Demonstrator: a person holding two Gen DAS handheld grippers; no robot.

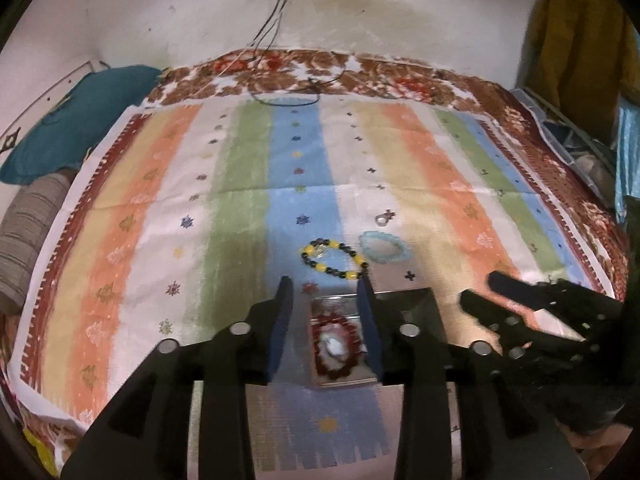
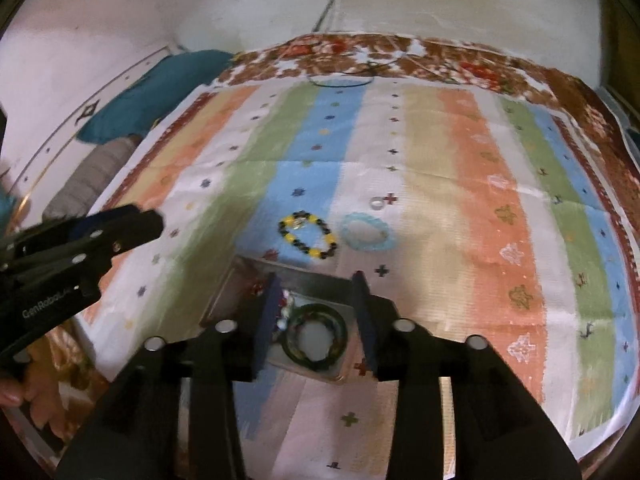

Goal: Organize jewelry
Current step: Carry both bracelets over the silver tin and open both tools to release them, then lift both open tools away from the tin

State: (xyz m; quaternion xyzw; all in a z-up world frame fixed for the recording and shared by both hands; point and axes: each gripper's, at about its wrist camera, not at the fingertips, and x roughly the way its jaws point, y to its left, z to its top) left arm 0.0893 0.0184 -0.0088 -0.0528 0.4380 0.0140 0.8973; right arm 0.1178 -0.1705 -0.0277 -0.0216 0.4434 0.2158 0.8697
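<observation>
A metal tray (image 1: 416, 300) lies on the striped cloth, near me. In the left wrist view a dark red bead bracelet (image 1: 338, 344) lies in it; in the right wrist view a dark green bangle (image 2: 316, 336) lies in it (image 2: 316, 284). Beyond the tray lie a yellow-and-black bead bracelet (image 1: 334, 258) (image 2: 308, 236), a light blue bracelet (image 1: 384, 246) (image 2: 368, 234) and a small silver ring (image 1: 380, 221) (image 2: 375, 203). My left gripper (image 1: 326, 288) is open and empty over the tray. My right gripper (image 2: 316, 280) is open and empty over the tray.
The striped cloth (image 1: 240, 208) covers a bed with a brown floral blanket (image 1: 360, 76). A teal pillow (image 1: 80, 120) and a grey pillow (image 1: 28, 232) lie at the left. Cables (image 1: 276, 12) hang down the back wall. Yellow fabric (image 1: 576, 40) hangs at the right.
</observation>
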